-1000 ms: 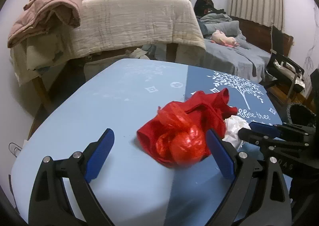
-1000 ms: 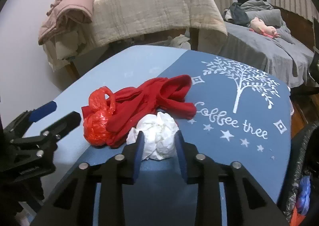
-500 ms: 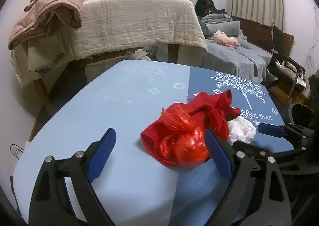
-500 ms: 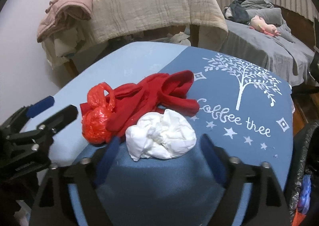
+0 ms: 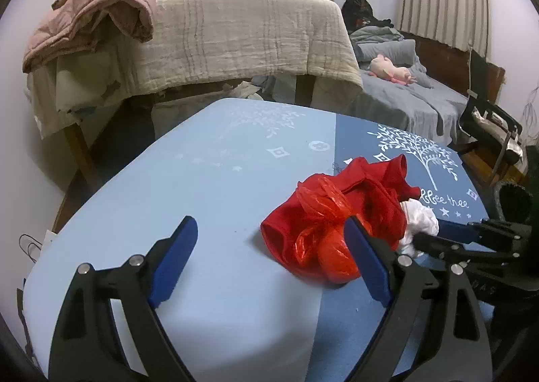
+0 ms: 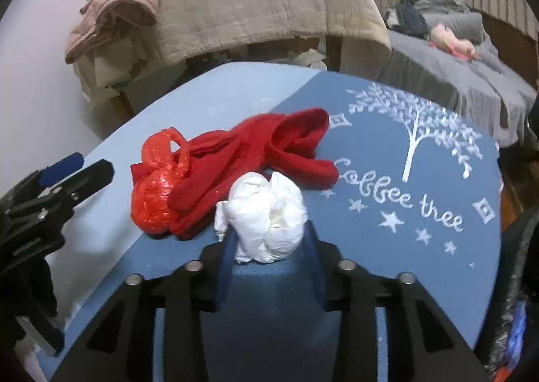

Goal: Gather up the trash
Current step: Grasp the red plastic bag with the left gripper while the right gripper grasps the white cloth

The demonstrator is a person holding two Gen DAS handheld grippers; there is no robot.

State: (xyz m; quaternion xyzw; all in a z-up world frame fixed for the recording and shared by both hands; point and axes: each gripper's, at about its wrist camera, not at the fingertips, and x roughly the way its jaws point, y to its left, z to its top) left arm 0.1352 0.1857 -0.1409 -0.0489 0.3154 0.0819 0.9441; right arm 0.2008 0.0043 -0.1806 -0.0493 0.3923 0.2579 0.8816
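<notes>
White tissue wad [image 6: 266,217] on the worktop [image 6: 387,163], touching the red cloth [image 6: 256,153]: our right tool [image 6: 269,244] is closing, pads squeezing it. Left tool [image 5: 269,257] spread, holding nothing, beside the cloth.

My left wrist view looks down along its fingers over the blue table [image 5: 209,186] from the left; my right sits closer (steeper too), both sharing the red cloth [image 6: 256,149] and bed [image 5: 421,95].

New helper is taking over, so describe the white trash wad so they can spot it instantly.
On the blue tablecloth, look left of the words "coffee tree". Against the red cloth lies the crumpled white paper wad, between the right gripper's closing jaws. It is the only white thing there.
</notes>
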